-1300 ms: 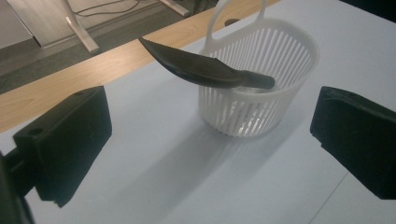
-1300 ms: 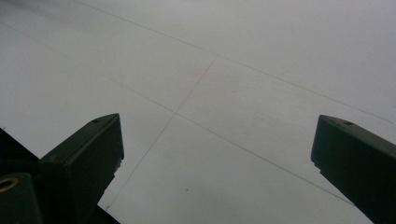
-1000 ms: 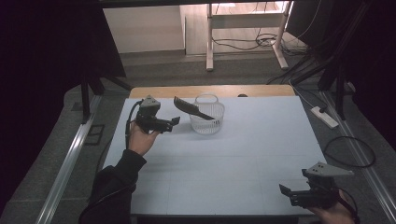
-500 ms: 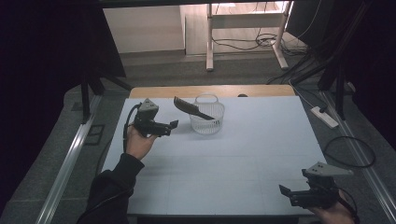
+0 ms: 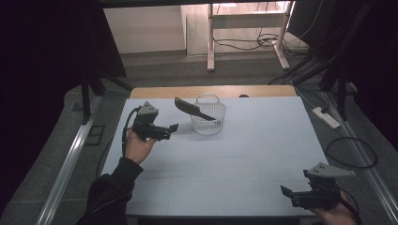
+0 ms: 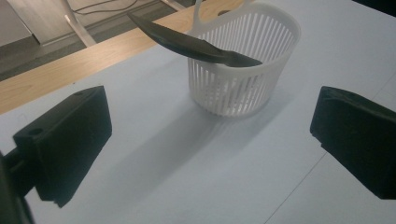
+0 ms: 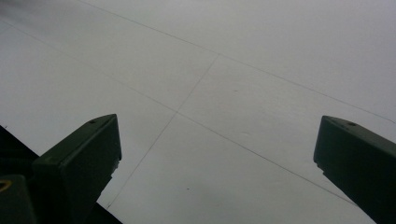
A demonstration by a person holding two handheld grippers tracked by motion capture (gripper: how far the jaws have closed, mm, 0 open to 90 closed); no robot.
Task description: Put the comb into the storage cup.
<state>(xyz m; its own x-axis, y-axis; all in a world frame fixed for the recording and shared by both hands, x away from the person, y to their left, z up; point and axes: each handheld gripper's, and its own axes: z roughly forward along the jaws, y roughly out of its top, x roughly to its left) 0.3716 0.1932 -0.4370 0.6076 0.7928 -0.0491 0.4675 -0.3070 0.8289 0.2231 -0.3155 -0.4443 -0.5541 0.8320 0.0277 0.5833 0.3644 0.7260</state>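
Drawn slightly back from the white basket [image 5: 208, 119], left hand-held gripper [image 5: 172, 127] is seen spread and empty, dark comb [image 5: 193, 109] left propped inside, placement judged done; right hand-held gripper [image 5: 286, 191] spread, idle.

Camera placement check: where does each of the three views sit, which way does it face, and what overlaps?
High view: above the person's side, looking forward and down on the table; shows both forearms, left gripper, right gripper.
Left gripper view: rides the left gripper, looks past its open jaws at the white basket and the black comb lying across its rim.
Right gripper view: rides the right gripper, open jaws over bare table.
Shared: high and left gripper views both show basket and comb.
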